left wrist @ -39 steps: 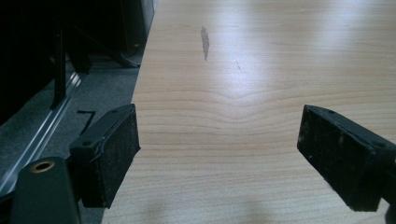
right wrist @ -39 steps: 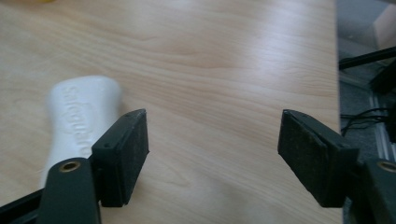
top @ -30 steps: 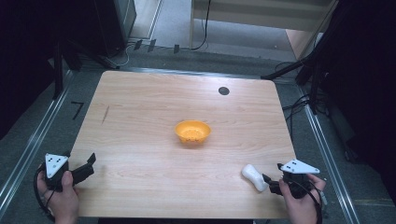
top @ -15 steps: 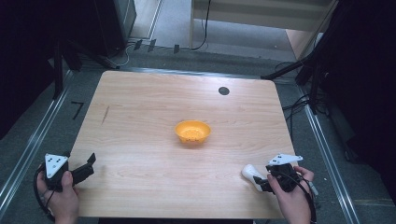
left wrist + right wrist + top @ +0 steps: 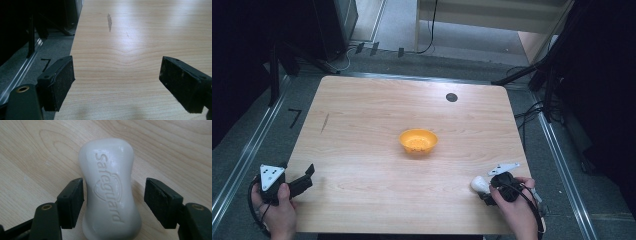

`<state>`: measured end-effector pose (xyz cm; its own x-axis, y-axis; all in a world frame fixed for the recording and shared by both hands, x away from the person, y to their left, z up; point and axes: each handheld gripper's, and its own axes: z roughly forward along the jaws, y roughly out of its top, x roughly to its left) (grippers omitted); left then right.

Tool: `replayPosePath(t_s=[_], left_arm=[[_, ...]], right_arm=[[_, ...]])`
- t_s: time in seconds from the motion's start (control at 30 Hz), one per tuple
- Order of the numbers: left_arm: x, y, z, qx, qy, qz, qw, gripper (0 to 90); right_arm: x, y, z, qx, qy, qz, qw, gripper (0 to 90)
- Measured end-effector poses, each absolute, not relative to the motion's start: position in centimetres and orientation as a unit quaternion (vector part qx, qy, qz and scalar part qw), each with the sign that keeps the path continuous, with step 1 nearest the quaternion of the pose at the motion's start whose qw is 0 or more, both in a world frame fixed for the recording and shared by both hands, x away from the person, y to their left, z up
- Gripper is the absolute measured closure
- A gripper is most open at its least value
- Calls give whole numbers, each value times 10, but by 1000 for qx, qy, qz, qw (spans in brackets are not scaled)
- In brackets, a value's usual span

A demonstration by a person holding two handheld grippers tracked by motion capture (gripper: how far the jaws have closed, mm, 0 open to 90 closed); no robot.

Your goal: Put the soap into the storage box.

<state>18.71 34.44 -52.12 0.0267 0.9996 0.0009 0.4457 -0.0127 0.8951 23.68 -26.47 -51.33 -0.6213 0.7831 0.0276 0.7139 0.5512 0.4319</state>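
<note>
Soap bar (image 5: 110,195) between right hand-held gripper (image 5: 113,195) jaws, unclamped

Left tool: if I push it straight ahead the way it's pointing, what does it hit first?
Nothing close: ahead of the open left tool lies bare table, with a dark mark slightly left of its line. The way looks free as far as its view shows.

A white soap bar (image 5: 110,190), waisted in the middle and embossed "Safeguard", lies flat on the wooden table (image 5: 362,130) at its near right; an orange bowl (image 5: 418,142) stands upright mid-table. The two are well apart.
</note>
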Motion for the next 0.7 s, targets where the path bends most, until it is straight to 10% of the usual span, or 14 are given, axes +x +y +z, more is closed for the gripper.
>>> replayPosePath(t_s=[0.7], left_arm=[[187,344,-521,610,594,367,375,132]], right_arm=[[240,-260,-517,402,889,207,76,506]])
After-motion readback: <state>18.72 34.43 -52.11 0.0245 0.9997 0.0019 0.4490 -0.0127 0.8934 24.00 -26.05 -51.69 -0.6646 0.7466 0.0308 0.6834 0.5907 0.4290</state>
